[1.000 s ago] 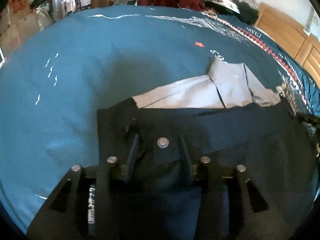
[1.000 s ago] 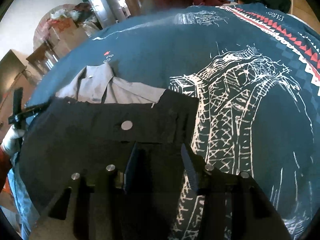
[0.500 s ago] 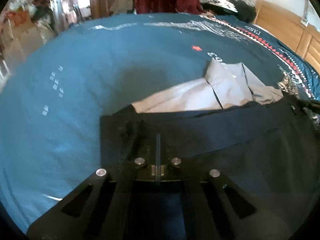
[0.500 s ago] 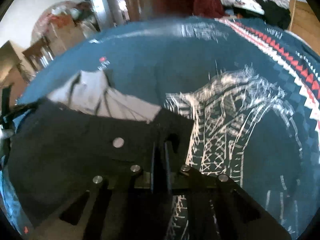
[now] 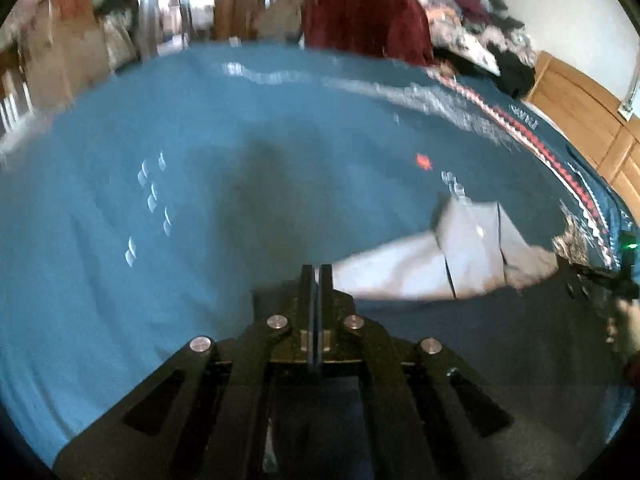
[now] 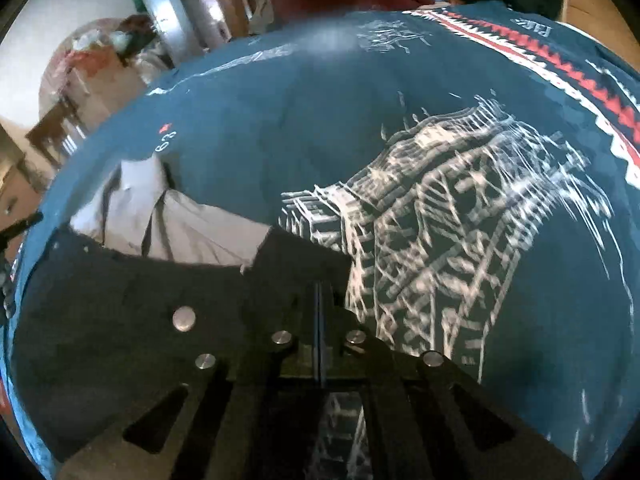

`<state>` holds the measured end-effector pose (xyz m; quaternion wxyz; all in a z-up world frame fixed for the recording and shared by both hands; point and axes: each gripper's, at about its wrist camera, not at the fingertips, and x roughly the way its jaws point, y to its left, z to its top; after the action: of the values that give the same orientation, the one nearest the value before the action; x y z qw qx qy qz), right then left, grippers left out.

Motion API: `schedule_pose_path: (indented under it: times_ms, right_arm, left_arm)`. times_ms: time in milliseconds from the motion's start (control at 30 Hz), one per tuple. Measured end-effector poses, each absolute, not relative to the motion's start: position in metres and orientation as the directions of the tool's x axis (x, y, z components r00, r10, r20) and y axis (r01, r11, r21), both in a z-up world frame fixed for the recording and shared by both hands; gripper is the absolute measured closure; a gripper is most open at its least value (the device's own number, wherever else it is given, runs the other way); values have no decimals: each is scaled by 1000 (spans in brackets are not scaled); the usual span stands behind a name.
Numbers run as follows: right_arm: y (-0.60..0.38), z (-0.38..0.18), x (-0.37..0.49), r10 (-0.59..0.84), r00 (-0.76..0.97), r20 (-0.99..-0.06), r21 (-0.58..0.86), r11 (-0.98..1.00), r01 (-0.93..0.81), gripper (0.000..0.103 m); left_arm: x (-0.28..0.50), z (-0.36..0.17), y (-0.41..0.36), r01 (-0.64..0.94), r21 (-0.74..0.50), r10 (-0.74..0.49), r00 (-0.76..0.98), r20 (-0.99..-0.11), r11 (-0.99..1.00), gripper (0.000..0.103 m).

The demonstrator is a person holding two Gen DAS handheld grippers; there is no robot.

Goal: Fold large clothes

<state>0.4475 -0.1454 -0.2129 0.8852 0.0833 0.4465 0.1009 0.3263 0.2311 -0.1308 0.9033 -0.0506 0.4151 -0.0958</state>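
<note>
Both jaws now clamped, open a second ago: left gripper [image 5: 316,276] and right gripper [image 6: 319,292] pinching dark trousers [image 6: 140,300] waistband corners, probably; fold lift next.

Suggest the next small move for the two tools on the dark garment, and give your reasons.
Probably lift both corners together and carry them forward. The left tool and the right tool are each shut on a near corner of the dark garment, which lies flat on the blue bedspread, with its grey lining exposed just beyond.
</note>
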Motion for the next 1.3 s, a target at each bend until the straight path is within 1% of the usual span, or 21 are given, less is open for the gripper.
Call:
schedule_pose_path:
  times_ms: [33,67,100,133,167,267,367,433,467,500,533,600,733,867,967,1067,1133,1200,1233,1267,1300]
  right_arm:
    - [-147,-208,440,276,594,-756,262,959,-111,96]
    - [-149,-204,431,292,606,-739,278,953,-121,93]
    - [-151,-202,425,311,607,-731,294,947,-131,89]
    - [-153,-203,419,331,602,-727,315,939,-136,85]
    - [-155,-205,414,337,598,-727,322,937,-136,77]
    - [-155,-210,402,349,582,-734,328,933,-146,75]
    - [-154,-218,395,356,577,-735,347,929,-131,75]
    - [-153,-219,395,357,582,-731,355,927,-123,75]
    - [-153,-220,395,355,582,-732,353,928,-123,75]
    - [-153,-221,395,355,581,-733,351,928,-124,75]
    - [-154,-221,395,356,580,-733,353,927,-124,75]
    - [-154,-221,395,359,579,-733,356,926,-124,75]
    - [-154,-223,396,358,577,-734,351,927,-130,73]
    - [-153,-224,396,360,579,-732,351,927,-132,71]
    - [-153,-225,397,363,578,-730,354,925,-134,70]
    - [-152,-226,398,368,576,-730,358,924,-136,69]
    - [-152,-227,398,371,575,-729,359,923,-140,67]
    - [-151,-227,398,372,574,-730,357,923,-144,65]
    - [-150,-228,398,371,573,-731,355,923,-145,64]
    - [-150,-229,398,370,573,-731,354,924,-145,64]
    - [-150,-229,399,370,573,-731,353,924,-146,64]
  left_arm:
    - [321,-132,234,146,-204,-250,625,-739,968,92]
    - [316,-131,239,153,-228,-273,625,-731,961,76]
    - [308,-130,244,157,-239,-283,637,-717,958,57]
    - [301,-129,249,171,-259,-307,642,-702,951,50]
    - [297,-129,251,181,-269,-321,641,-697,946,46]
    - [294,-131,248,212,-272,-345,626,-700,938,45]
    - [299,-135,232,258,-239,-349,605,-715,936,45]
    - [305,-139,222,280,-218,-347,588,-731,935,49]
    - [307,-143,218,290,-210,-346,577,-740,934,57]
    - [309,-148,213,291,-192,-331,563,-758,937,71]
    - [312,-154,211,285,-168,-304,551,-777,944,76]
    - [317,-163,208,268,-133,-265,547,-794,954,80]
    - [319,-166,204,255,-112,-242,563,-790,960,81]
    - [322,-169,203,245,-99,-225,564,-794,964,80]
    - [316,-164,206,233,-91,-215,591,-778,968,78]
    - [309,-159,212,217,-94,-211,615,-760,972,74]
    - [304,-153,218,194,-72,-182,645,-742,978,60]
    - [302,-150,223,180,-57,-164,665,-729,982,40]
    - [305,-153,225,168,-45,-146,659,-738,985,35]
    - [308,-156,226,164,-42,-140,648,-748,986,35]
    - [311,-162,226,178,-59,-159,621,-767,982,38]
